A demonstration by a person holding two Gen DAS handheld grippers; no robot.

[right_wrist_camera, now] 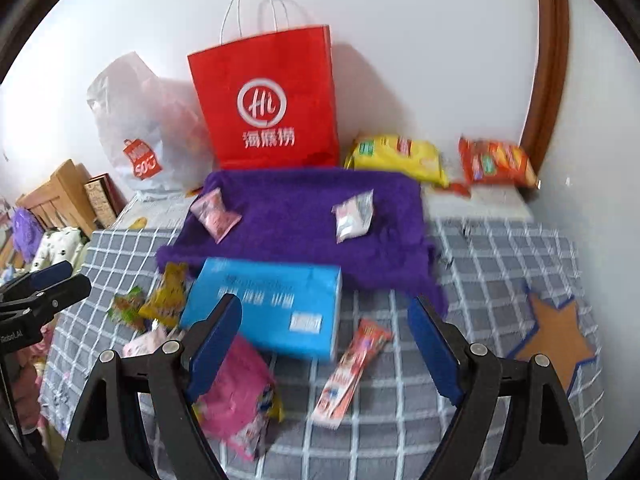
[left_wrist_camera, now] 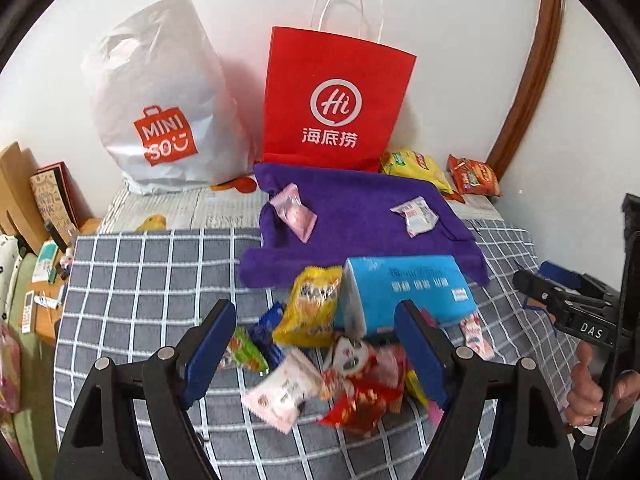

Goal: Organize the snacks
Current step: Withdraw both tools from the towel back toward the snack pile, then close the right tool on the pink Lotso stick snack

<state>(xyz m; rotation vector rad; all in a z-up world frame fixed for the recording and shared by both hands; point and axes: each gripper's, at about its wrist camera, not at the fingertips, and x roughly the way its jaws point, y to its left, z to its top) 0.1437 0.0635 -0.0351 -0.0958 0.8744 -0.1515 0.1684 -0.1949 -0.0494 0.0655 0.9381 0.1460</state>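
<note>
Snacks: loose packets (left_wrist_camera: 320, 360) heaped on grey checked cloth (left_wrist_camera: 140, 280) beside blue tissue pack (right_wrist_camera: 272, 304); two candies on purple towel (right_wrist_camera: 300, 208). Left gripper (left_wrist_camera: 320, 344), right gripper (right_wrist_camera: 324, 344): fingers spread, gripping nothing

A home bedroom: checked bedspread (left_wrist_camera: 140, 280), wooden headboard (right_wrist_camera: 60, 196).

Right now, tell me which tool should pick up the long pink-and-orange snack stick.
Right. The right tool is open with the snack stick lying clear between its fingers. The left tool is open over the snack pile, where the stick lies beyond its right finger.
</note>
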